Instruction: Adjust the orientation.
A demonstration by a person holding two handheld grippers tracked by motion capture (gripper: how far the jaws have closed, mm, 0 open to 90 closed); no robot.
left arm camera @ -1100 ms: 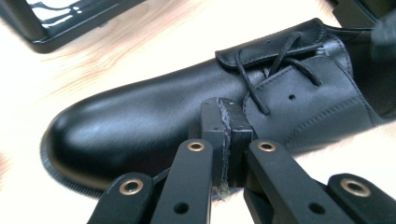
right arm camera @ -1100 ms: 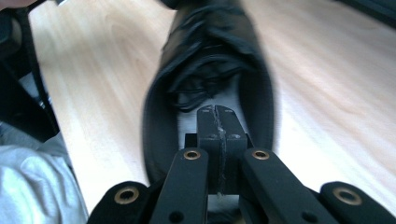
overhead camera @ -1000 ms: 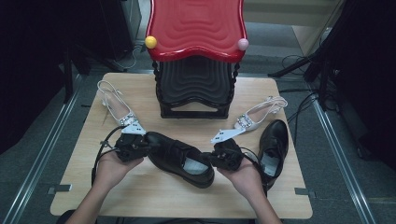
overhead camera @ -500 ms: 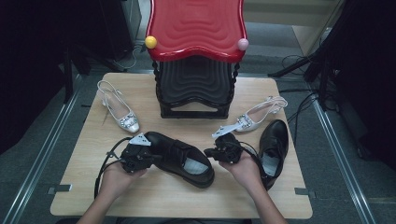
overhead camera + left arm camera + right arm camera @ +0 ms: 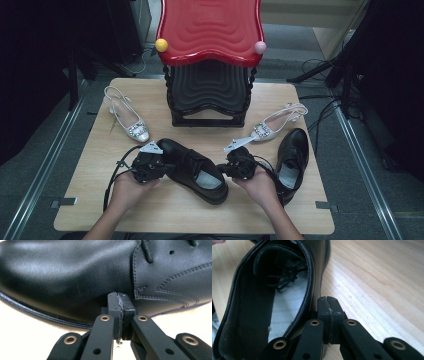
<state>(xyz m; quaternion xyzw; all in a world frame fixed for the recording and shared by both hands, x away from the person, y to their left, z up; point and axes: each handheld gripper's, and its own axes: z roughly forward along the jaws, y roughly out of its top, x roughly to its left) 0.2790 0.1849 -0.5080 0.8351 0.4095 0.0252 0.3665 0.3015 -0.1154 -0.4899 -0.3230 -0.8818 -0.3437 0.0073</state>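
**Ana:** Both hands have sunk lower in the frame since the earlier picture, and the black shoe [image 5: 192, 170] between them has settled with them onto the worktop [image 5: 90, 200], in the lower middle of the high view.

**Ben:** Are the grippers holding it?

**Ana:** No. The left gripper [image 5: 117, 298] has its jaws shut flat against each other with nothing between them, and its tip presses the side of the toe, low, just above the stitched sole edge. The right gripper [image 5: 327, 302] is also closed on nothing and sits against the outside of the shoe's wall near the heel opening. So the shoe is braced between two closed tips, one at each end.

**Ben:** How would it handle?

**Ana:** My judgement: smooth, glossy leather, likely slippery under hard pads. The toe looks firm and rounded, a poor place to pinch. The thin collar around the opening, with the pale insole showing inside, looks the better place to grip. It seems moderately heavy and not fragile.

**Ben:** What surrounds it?

**Ana:** A second black shoe [image 5: 292, 157] lies at the lower right, a silver sandal [image 5: 127, 117] at the centre left, another silver sandal [image 5: 272, 125] right of centre, and a red-topped rack [image 5: 210, 30] stands at the top.
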